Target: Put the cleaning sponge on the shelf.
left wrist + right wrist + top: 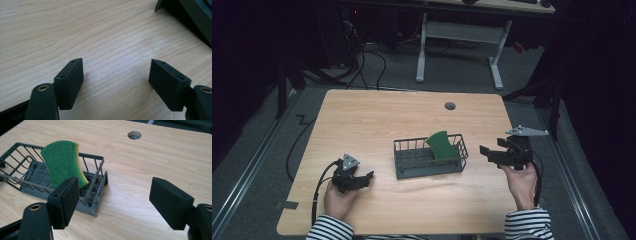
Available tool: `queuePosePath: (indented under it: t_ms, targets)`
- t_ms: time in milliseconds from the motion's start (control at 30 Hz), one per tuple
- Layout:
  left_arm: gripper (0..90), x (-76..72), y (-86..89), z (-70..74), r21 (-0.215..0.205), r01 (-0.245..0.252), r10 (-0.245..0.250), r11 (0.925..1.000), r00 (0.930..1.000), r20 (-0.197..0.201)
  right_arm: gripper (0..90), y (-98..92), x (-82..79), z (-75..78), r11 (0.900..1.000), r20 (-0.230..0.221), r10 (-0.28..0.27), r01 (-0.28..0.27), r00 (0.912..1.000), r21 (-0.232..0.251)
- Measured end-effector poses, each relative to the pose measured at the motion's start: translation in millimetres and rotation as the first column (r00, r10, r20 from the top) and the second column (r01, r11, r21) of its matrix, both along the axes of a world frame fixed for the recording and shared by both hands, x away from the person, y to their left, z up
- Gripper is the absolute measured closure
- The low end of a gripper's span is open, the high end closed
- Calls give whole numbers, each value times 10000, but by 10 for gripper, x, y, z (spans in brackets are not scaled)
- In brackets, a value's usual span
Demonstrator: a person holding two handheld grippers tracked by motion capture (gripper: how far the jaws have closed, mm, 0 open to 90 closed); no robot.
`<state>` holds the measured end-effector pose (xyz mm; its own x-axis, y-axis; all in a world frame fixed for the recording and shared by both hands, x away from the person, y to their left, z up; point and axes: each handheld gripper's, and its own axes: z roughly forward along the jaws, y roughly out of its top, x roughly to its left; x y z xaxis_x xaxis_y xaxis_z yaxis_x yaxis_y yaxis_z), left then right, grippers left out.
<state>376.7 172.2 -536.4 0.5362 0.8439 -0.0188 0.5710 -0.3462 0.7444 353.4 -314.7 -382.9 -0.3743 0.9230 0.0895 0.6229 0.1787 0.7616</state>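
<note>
Two grippers observed, one per hand, both at the near side of the table (362, 120). Left gripper (362, 178): jaws spread wide, nothing between them, held low over bare wood to the left of the basket and apart from it. Right gripper (490, 152): jaws likewise spread and empty, raised off the table to the right of the basket, pointing toward it without touching.

One wire basket (404, 161), dark grey, at table centre between the grippers. Contents: one sponge (443, 145), green scouring face with a yellow layer behind, standing on edge at the basket's right end and leaning against the wire side. The remainder of the basket is unoccupied.

One round cable hole (450, 106) lies in the tabletop beyond the basket.
</note>
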Motion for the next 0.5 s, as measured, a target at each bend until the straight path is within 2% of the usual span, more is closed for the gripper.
queuePosePath:
  t_ms: [133,500]
  targets:
    - [285,0,0,1,13,14,-14,10000,10000,-11,244,-61,-44,-29,9997,57,-167,166,9998,182]
    - [282,1,2,-1,-36,-2,2,10000,10000,-6,252,-216,-164,-223,9970,-93,-525,529,9986,567]
